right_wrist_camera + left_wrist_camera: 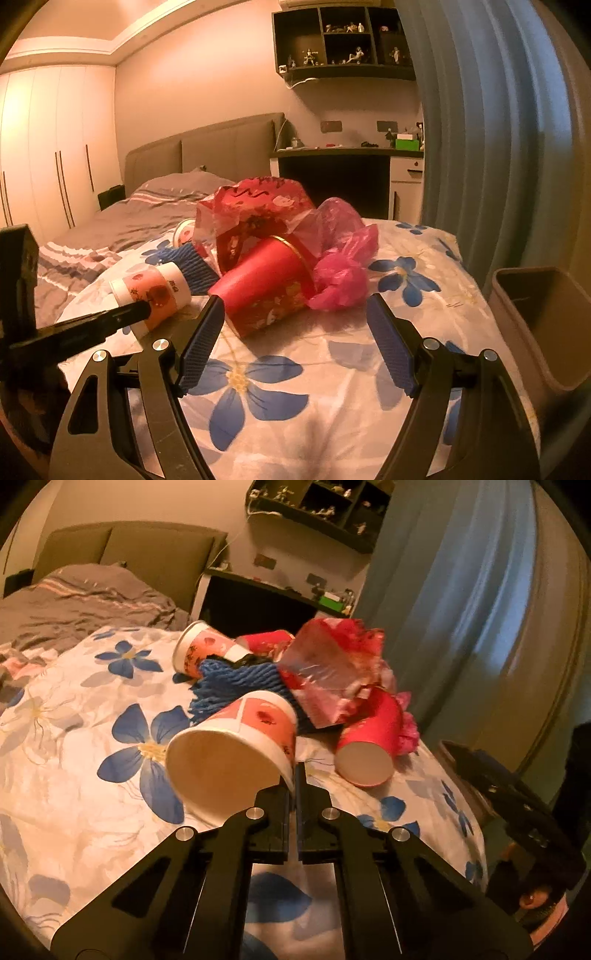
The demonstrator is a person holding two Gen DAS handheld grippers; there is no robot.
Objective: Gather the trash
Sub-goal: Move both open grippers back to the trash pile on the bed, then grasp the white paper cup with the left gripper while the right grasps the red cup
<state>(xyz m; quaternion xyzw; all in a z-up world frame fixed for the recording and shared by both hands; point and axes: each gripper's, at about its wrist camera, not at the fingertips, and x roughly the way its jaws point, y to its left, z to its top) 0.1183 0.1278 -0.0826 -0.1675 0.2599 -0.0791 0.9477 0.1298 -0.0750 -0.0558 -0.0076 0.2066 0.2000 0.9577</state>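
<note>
Pinching the rim of a white-and-orange paper cup (236,746), the left gripper (295,775) has its jaws pressed on the thin wall; the cup's print is too blurred to read. Right gripper (295,306) jaws spread, blue ribbed pads (201,347) bare, over the floral duvet (295,387). Ahead lie a glossy red cup (266,280), crinkled pink plastic bag (340,273), blue corrugated paper (236,679); beige bin (535,317) beside bed.

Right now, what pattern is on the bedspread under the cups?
White bedspread with large blue flowers, clearest in the right wrist view.
</note>
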